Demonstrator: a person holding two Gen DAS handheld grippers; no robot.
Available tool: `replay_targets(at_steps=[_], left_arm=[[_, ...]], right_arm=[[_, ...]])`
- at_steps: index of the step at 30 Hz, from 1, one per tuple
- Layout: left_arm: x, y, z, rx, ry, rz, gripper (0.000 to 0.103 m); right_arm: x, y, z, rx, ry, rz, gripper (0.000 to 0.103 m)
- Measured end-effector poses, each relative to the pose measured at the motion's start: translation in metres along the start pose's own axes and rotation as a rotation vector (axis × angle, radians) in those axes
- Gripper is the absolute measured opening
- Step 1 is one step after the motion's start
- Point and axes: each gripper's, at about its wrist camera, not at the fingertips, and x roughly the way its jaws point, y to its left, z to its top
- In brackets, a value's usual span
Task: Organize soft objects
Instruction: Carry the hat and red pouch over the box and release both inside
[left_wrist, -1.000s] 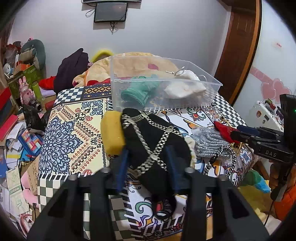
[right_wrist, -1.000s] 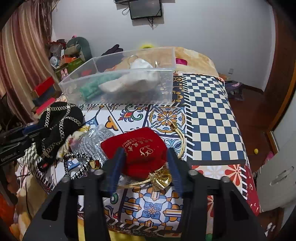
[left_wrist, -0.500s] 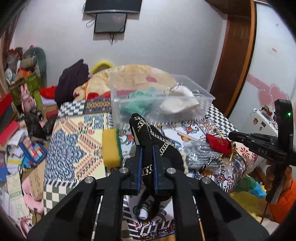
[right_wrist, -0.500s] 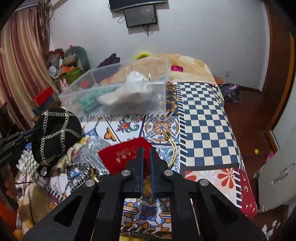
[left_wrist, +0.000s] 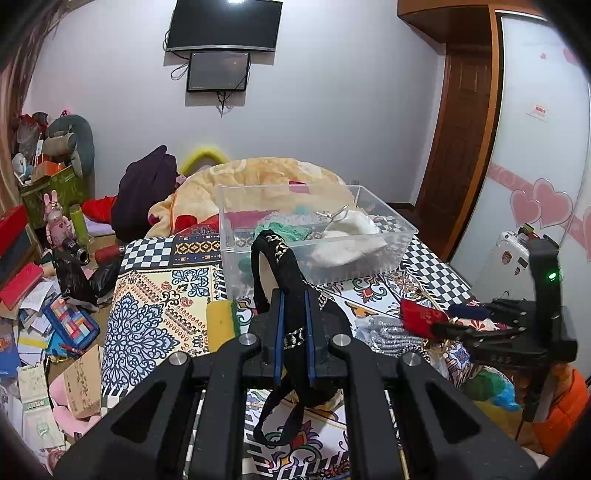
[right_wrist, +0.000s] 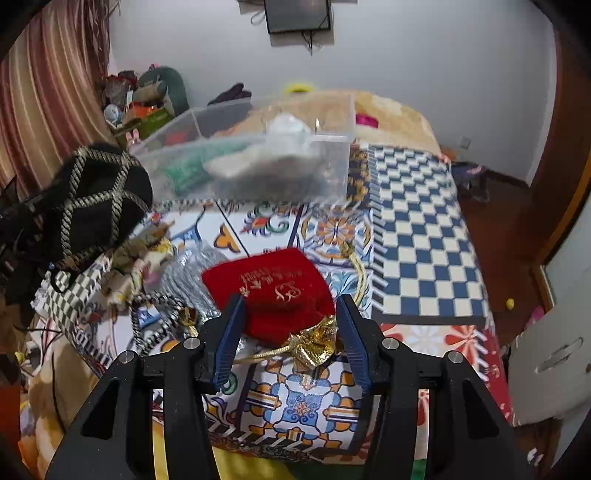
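Observation:
My left gripper (left_wrist: 294, 317) is shut on a black hat with gold braid (left_wrist: 280, 266) and holds it lifted above the patterned cloth, in front of the clear plastic bin (left_wrist: 400, 236). The hat also shows at the left of the right wrist view (right_wrist: 92, 206). My right gripper (right_wrist: 290, 314) is open, its fingers on either side of a red velvet pouch (right_wrist: 273, 288) with a gold drawstring, which lies on the cloth. The bin (right_wrist: 332, 177) holds a green item and a white item.
A yellow sponge (left_wrist: 219, 321) lies left of the hat. A silver-grey pouch (left_wrist: 388, 332) and a braided cord (right_wrist: 155, 314) lie beside the red pouch. A duvet (left_wrist: 266, 173) is piled behind the bin. Clutter covers the floor at left (left_wrist: 44, 314).
My left gripper closed on the black hat and lifted it toward the bin. My right gripper closed on the red pouch, then opened again; the pouch lies on the cloth.

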Motion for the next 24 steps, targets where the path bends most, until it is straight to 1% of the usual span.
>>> replay_targets(at_steps=[2, 3, 4, 5, 7, 9, 13, 17, 21, 24], left_arm=[[0.0, -0.001, 0.002, 0.0, -0.005, -0.001, 0.009], [0.0, -0.001, 0.003, 0.001, -0.01, -0.001, 0.009], [0.0, -0.002, 0.004, 0.0, -0.014, -0.002, 0.009], [-0.001, -0.002, 0.006, 0.0, -0.021, -0.006, 0.009], [-0.001, -0.004, 0.009, 0.001, -0.03, -0.008, 0.009], [-0.002, -0.007, 0.013, 0.006, -0.042, -0.011, 0.009], [-0.003, -0.01, 0.02, 0.017, -0.063, -0.015, 0.009], [-0.005, -0.012, 0.031, 0.034, -0.093, -0.008, 0.009], [-0.008, -0.01, 0.047, 0.039, -0.135, 0.0, 0.009], [-0.008, -0.008, 0.061, 0.031, -0.165, 0.001, 0.009]], right_arm=[[0.005, -0.004, -0.002, 0.017, 0.009, 0.021, 0.047], [0.006, -0.006, -0.003, 0.026, 0.004, 0.028, 0.043], [0.006, -0.006, -0.004, 0.024, -0.002, 0.024, 0.035], [0.006, -0.006, -0.004, 0.016, -0.004, 0.01, 0.031], [0.004, -0.007, -0.005, 0.01, -0.011, 0.002, 0.018], [0.003, -0.007, -0.005, 0.011, -0.021, -0.004, 0.013], [-0.001, -0.007, -0.005, 0.016, -0.039, -0.015, 0.011], [-0.013, -0.004, 0.002, 0.006, -0.074, -0.023, 0.01], [-0.031, 0.002, 0.018, -0.013, -0.142, -0.029, 0.01], [-0.044, 0.005, 0.036, -0.026, -0.204, -0.029, 0.01]])
